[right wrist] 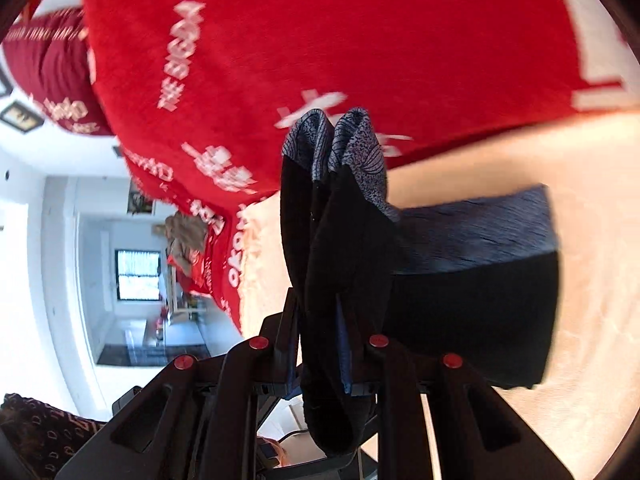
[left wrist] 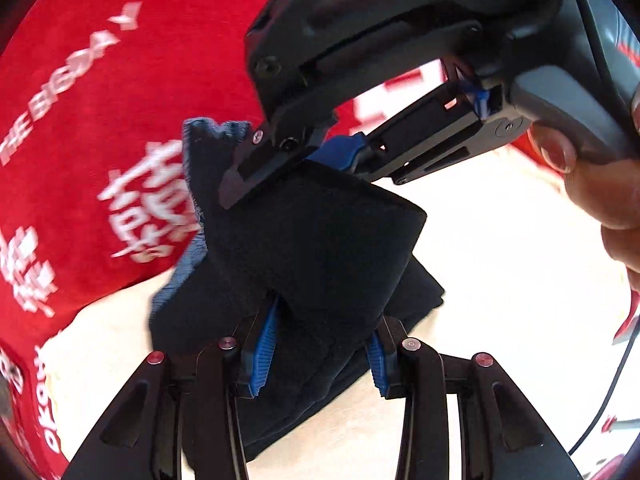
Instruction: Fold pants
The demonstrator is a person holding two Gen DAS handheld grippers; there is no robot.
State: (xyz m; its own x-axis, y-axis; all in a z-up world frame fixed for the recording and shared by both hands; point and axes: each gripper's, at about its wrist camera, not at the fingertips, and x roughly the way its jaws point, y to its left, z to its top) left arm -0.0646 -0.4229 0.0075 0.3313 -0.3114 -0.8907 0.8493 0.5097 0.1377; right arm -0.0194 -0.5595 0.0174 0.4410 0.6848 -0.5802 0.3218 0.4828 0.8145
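A: What does the left gripper [left wrist: 316,360] hold?

B: Its jaws stand nearly closed, the blue ribbed pads [left wrist: 262,350] pressing from both sides on a thick bunch of the dark navy pants [left wrist: 320,240]. The cloth rises out from between the jaws and spreads ahead of them.

A: And the device at the top of the left wrist view?

B: That is the right gripper [left wrist: 280,160], held by a hand [left wrist: 600,184]. Its black fingertip lies on the same fold of pants, just ahead of the left jaws. Seen from its own camera, the right gripper [right wrist: 332,344] has its jaws narrowly apart and clamped on a doubled strip of the pants [right wrist: 332,248] that stands up between them.

A: Where does the rest of the garment lie?

B: To the right of the right jaws a folded block of the pants, navy with a lighter blue band [right wrist: 480,232], rests on a cream surface [right wrist: 580,280]. A red blanket with white lettering [right wrist: 320,40] lies beyond both pairs of jaws.

A: Is the picture sharp?

B: No, the background is blurred.
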